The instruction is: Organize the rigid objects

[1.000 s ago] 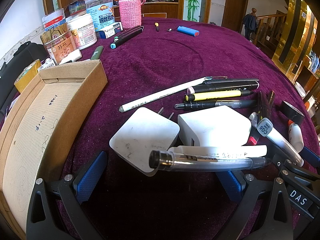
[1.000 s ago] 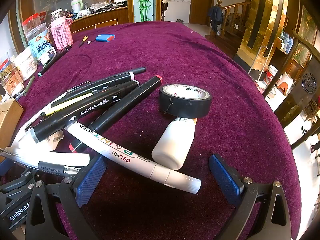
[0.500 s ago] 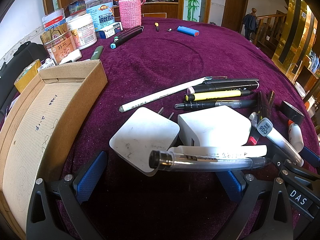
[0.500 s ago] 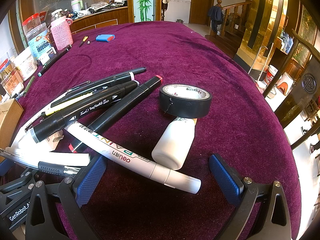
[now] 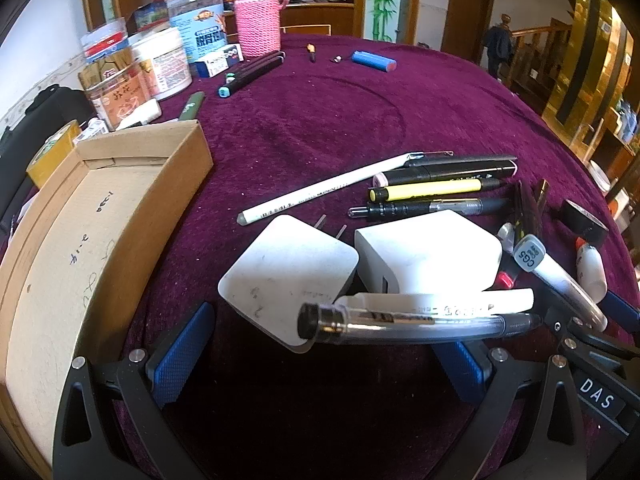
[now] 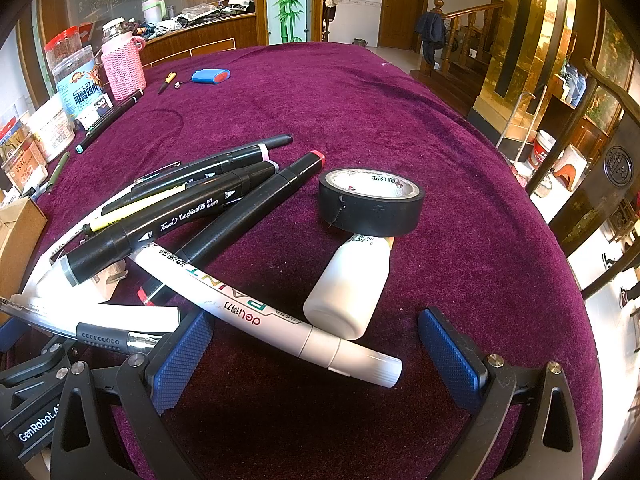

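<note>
On the purple cloth lies a pile of pens and markers (image 5: 436, 190). Two white chargers (image 5: 288, 276) (image 5: 428, 254) lie in front of my left gripper (image 5: 320, 356), which is open and empty; a clear pen (image 5: 404, 322) lies across its jaws. An open cardboard box (image 5: 100, 216) sits to its left. My right gripper (image 6: 316, 356) is open and empty. A white paint marker (image 6: 256, 312) lies across it, with a white bottle (image 6: 348, 288) and a black tape roll (image 6: 370, 202) just beyond. Black markers (image 6: 192, 208) lie to the left.
Jars and tubs (image 5: 160, 64), a pink knitted bottle (image 5: 256, 26), two dark markers (image 5: 252, 72) and a blue lighter (image 5: 374, 61) stand at the far side. The table edge drops off on the right (image 6: 560, 264), with chairs and a stairway beyond.
</note>
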